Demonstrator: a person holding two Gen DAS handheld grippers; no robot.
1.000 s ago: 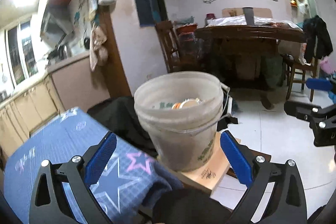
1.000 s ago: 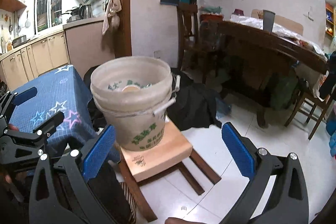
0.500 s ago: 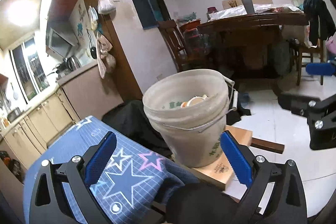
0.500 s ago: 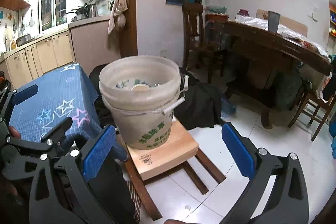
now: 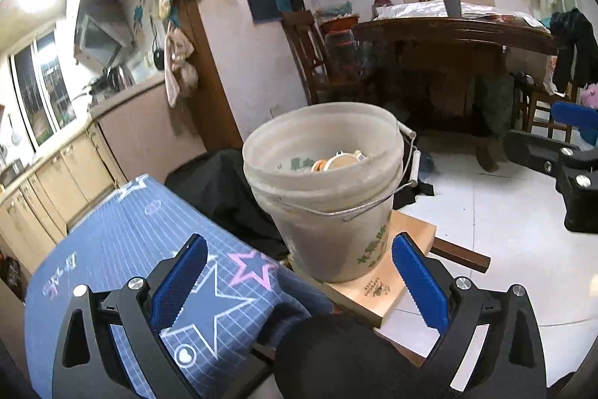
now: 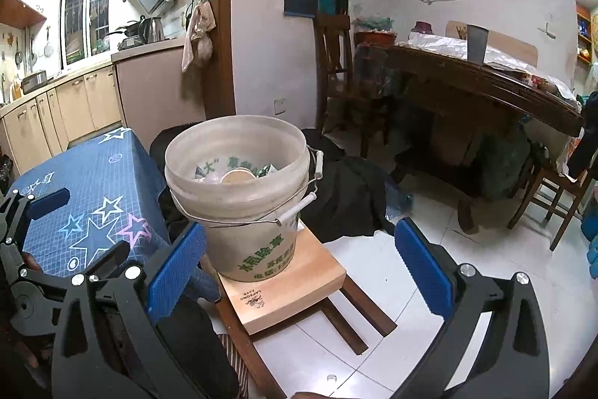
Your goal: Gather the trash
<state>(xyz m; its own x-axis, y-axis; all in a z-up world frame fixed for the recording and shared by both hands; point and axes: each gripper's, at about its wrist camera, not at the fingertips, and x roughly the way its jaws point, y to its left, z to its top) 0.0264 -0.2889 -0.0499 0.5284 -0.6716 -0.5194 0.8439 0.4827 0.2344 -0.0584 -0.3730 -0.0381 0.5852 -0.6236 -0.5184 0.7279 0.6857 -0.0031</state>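
A cloudy white plastic bucket point(image 5: 329, 197) with a wire handle stands on a light wooden stool point(image 5: 377, 290). It holds trash: a round paper cup or lid point(image 5: 338, 161) and wrappers. The bucket also shows in the right wrist view point(image 6: 243, 197), with the cup point(image 6: 237, 175) and green wrappers inside. My left gripper point(image 5: 299, 283) is open and empty, just in front of the bucket. My right gripper point(image 6: 299, 264) is open and empty, to the bucket's right and a little back. Each gripper shows at the edge of the other's view.
A table with a blue star-pattern cloth point(image 5: 123, 249) stands left of the stool. Dark clothing point(image 6: 347, 197) lies on the floor behind the bucket. A dark wooden dining table point(image 6: 478, 88) and chairs point(image 6: 557, 189) stand at the right. Kitchen cabinets point(image 6: 56, 114) line the left wall.
Both grippers have shifted slightly, so I see a little further down into the bucket. Both jaws stay open and empty. The bucket has not moved.
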